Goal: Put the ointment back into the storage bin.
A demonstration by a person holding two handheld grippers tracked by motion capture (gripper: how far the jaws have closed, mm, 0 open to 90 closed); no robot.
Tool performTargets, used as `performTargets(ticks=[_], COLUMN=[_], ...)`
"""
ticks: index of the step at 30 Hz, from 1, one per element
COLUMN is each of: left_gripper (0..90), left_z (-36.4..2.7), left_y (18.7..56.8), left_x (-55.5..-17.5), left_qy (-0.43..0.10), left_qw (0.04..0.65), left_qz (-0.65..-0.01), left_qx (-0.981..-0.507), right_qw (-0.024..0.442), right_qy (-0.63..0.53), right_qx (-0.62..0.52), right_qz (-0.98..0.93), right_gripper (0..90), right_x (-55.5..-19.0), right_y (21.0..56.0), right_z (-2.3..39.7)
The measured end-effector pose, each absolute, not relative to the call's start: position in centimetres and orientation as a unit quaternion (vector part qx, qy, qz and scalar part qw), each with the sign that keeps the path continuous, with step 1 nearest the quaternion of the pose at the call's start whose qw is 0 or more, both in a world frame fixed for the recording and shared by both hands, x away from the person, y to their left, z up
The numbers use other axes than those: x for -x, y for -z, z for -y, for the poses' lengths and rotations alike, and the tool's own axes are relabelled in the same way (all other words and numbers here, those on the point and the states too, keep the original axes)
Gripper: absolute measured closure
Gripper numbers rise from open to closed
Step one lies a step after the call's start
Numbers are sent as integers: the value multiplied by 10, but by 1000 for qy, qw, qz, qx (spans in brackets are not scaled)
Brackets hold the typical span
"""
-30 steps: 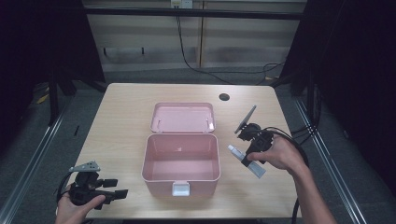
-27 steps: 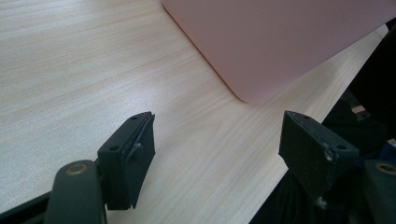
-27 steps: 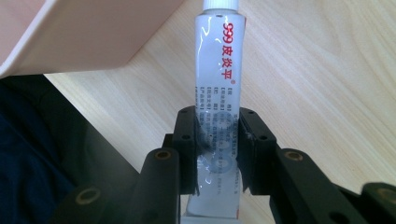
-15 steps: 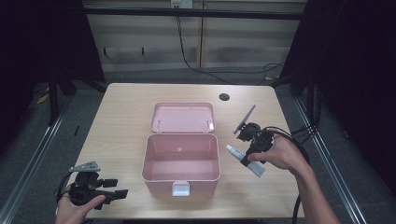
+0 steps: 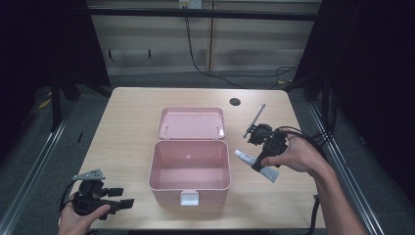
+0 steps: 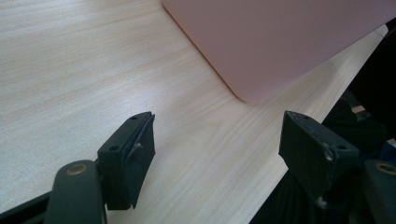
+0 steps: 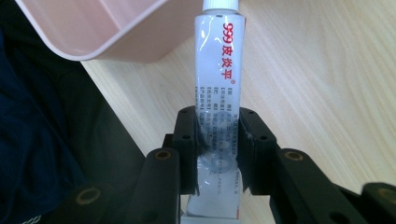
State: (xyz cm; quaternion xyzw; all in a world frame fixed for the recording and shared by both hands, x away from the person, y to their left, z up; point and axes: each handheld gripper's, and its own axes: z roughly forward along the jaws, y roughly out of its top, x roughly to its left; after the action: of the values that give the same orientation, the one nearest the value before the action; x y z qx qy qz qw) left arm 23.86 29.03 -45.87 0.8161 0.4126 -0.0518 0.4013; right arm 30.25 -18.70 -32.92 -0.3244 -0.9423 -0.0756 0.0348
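An open pink box (image 5: 190,166) stands mid-table with its lid (image 5: 192,123) laid back behind it. Just right of the box my right gripper (image 5: 258,163) is shut on a white ointment tube (image 5: 255,165), lifted off the table. In the right gripper view the tube (image 7: 217,84) with red print runs up between the two pads, its white cap toward the box wall (image 7: 100,32). My left gripper (image 5: 123,197) rests at the near left corner, jaws open and empty. Its own view shows the pads (image 6: 133,154) wide apart over bare wood, the box corner (image 6: 261,51) ahead.
The wooden table (image 5: 122,127) has a dark round hole (image 5: 235,102) at the back right. Cables (image 5: 313,142) trail from the right gripper toward the table's right edge. Dark floor and metal rails surround the table.
The right gripper has risen a little with the tube in it. The left gripper has stayed where it was.
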Motion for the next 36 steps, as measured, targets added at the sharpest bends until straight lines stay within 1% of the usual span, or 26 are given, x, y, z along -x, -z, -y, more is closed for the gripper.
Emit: performTargets(ticks=[6,11,18,29,36], left_gripper=[267,267,267,267,267], left_z=[-290,-290,-291,-291,-291], left_y=[459,459,458,458,458], left_x=[-239,-239,-239,-239,-239], left_qy=[51,51,50,50,50], left_qw=[401,402,402,403,403], left_qz=[-413,-413,-412,-412,-411], left_qx=[-816,-816,-816,-816,-816], right_qw=[38,32,43,37,37], right_qy=[83,87,81,88,86], right_qx=[293,270,242,195,188], right_qz=[952,958,966,976,978], right_gripper=[714,714,714,714,714], right_x=[-302,-303,-307,-308,-311], right_y=[316,311,312,305,300], right_z=[178,169,155,126,112])
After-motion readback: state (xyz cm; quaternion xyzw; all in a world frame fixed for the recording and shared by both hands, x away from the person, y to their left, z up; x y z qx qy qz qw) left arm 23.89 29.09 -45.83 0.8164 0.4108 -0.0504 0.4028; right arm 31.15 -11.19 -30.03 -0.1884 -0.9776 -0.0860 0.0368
